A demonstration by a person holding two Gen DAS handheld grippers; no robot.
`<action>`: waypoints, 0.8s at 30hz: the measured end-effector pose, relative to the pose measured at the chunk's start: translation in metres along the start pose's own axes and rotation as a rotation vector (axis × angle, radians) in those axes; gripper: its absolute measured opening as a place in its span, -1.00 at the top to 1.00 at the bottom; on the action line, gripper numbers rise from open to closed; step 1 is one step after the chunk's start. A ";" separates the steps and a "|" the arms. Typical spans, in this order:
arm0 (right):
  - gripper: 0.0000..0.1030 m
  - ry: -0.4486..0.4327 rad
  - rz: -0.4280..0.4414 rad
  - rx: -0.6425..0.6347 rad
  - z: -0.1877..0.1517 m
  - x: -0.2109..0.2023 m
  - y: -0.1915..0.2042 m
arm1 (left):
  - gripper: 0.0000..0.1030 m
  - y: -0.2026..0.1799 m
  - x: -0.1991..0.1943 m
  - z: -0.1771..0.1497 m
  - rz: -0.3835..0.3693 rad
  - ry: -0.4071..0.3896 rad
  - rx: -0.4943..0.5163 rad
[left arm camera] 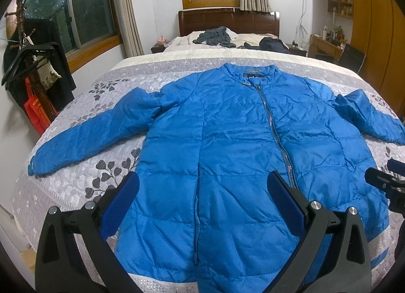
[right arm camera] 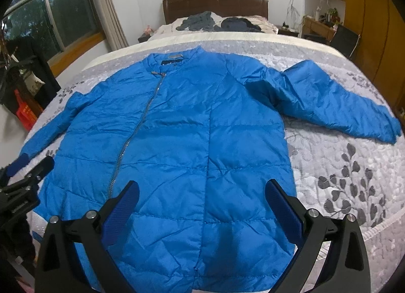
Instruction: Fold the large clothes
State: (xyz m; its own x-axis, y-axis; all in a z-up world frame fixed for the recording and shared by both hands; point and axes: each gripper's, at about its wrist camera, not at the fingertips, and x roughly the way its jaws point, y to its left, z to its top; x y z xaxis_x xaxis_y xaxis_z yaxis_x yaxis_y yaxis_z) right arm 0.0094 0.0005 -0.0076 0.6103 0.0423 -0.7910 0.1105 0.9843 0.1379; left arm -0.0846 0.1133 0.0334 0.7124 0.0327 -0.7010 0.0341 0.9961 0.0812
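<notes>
We have the jacket (left arm camera: 227, 153) laid face up on the bed (left arm camera: 76, 186), zipped shut, collar toward the headboard (left arm camera: 227, 21) and hem at the near edge. Both sleeves are drawn out to the sides, which we judge is deliberate: spread flat like this, each sleeve can be picked up and folded in over the body without bunching.

Our left tongs (left arm camera: 202, 189) hover above the lower left part of the jacket, spread wide, holding nothing. Our right tongs (right arm camera: 202, 191) hang over the lower right part, likewise spread and empty. Both point forward along the bed toward the collar, tilted down at the cloth, side by side and near each other; each shows at the edge of the other's view.

No fold is made yet, by the look of it. We judge the next move calls for pinching a sleeve or a side edge.
</notes>
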 end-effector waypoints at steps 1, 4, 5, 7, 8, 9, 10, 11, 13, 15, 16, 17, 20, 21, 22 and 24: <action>-0.93 0.008 0.013 0.014 0.001 0.001 -0.004 | -0.95 0.000 0.004 0.001 -0.007 0.014 0.001; -0.93 0.010 0.017 0.061 0.010 0.002 -0.025 | -0.95 0.001 0.018 0.004 -0.097 0.086 0.007; -0.93 0.007 0.004 0.076 0.013 0.002 -0.033 | -0.95 0.001 0.025 0.006 -0.146 0.118 0.008; -0.93 -0.007 -0.031 0.128 0.022 0.000 -0.058 | -0.95 0.001 0.036 0.008 -0.194 0.156 0.004; -0.93 -0.011 -0.042 0.172 0.027 0.000 -0.078 | -0.95 0.000 0.042 0.011 -0.193 0.164 0.001; -0.93 -0.013 -0.044 0.214 0.031 0.000 -0.096 | -0.94 -0.002 0.047 0.014 -0.183 0.165 0.006; -0.93 -0.015 -0.039 0.263 0.035 0.000 -0.115 | -0.94 -0.005 0.050 0.017 -0.174 0.166 0.015; -0.93 -0.016 -0.037 0.326 0.039 0.001 -0.140 | -0.94 -0.010 0.055 0.023 -0.167 0.165 0.035; -0.93 0.000 -0.068 0.414 0.046 0.004 -0.183 | -0.94 -0.021 0.062 0.034 -0.164 0.164 0.064; -0.93 0.019 -0.138 0.488 0.052 0.008 -0.233 | -0.94 -0.032 0.067 0.045 -0.168 0.166 0.079; -0.93 0.029 -0.155 0.512 0.053 0.010 -0.251 | -0.94 -0.038 0.070 0.052 -0.172 0.168 0.086; -0.93 0.049 -0.170 0.551 0.054 0.014 -0.276 | -0.94 -0.045 0.074 0.059 -0.178 0.168 0.093; -0.93 0.083 -0.162 0.703 0.047 0.023 -0.343 | -0.94 -0.068 0.085 0.080 -0.199 0.174 0.110; -0.93 0.088 -0.159 0.734 0.045 0.024 -0.356 | -0.94 -0.073 0.089 0.085 -0.204 0.174 0.111; -0.93 0.090 -0.161 0.766 0.042 0.026 -0.370 | -0.94 -0.078 0.092 0.089 -0.210 0.174 0.109; -0.93 0.088 -0.160 0.812 0.037 0.030 -0.394 | -0.94 -0.089 0.101 0.098 -0.222 0.173 0.093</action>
State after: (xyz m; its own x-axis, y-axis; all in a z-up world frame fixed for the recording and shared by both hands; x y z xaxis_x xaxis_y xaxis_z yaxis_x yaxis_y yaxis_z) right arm 0.0133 -0.3930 -0.0632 0.4789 -0.0410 -0.8769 0.7429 0.5510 0.3800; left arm 0.0524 0.0203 0.0248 0.5509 -0.1637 -0.8183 0.2451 0.9691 -0.0289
